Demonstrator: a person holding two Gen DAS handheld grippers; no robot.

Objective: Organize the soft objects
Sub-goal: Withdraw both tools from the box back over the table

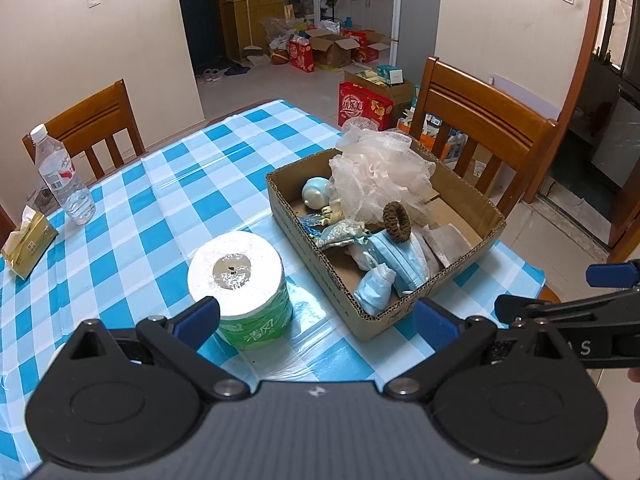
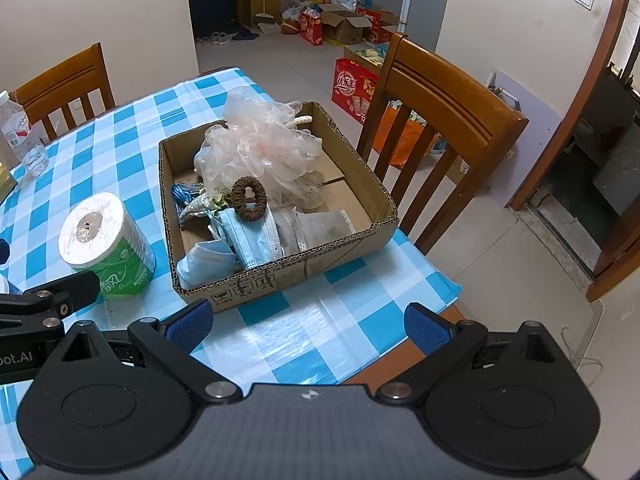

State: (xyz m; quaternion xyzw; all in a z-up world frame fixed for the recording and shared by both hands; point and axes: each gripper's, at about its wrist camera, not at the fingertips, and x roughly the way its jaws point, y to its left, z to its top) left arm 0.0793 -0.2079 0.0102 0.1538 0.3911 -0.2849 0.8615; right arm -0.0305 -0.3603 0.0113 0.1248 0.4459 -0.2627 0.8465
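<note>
While both hover empty over the checked table (image 2: 280,320), left hand-held gripper (image 1: 316,316) gapes wide | toilet roll (image 1: 240,280) upright in green wrap, beside cardboard box (image 2: 280,276) | box: peach mesh pouf (image 2: 260,148), brown scrunchie (image 2: 249,200), blue masks (image 2: 252,240) | right hand-held gripper (image 2: 308,322) wide open.

tissue pack (image 2: 5,184) cut off, box floor (image 1: 352,276) mostly buried

A table (image 1: 168,184) covered in a blue-and-white checked cloth carries a shallow cardboard box (image 2: 280,276) near its corner, a wrapped toilet paper roll (image 1: 240,280) just beside the box, and, well apart at the far side, a water bottle (image 1: 64,176) beside a tissue pack (image 1: 28,246).
</note>
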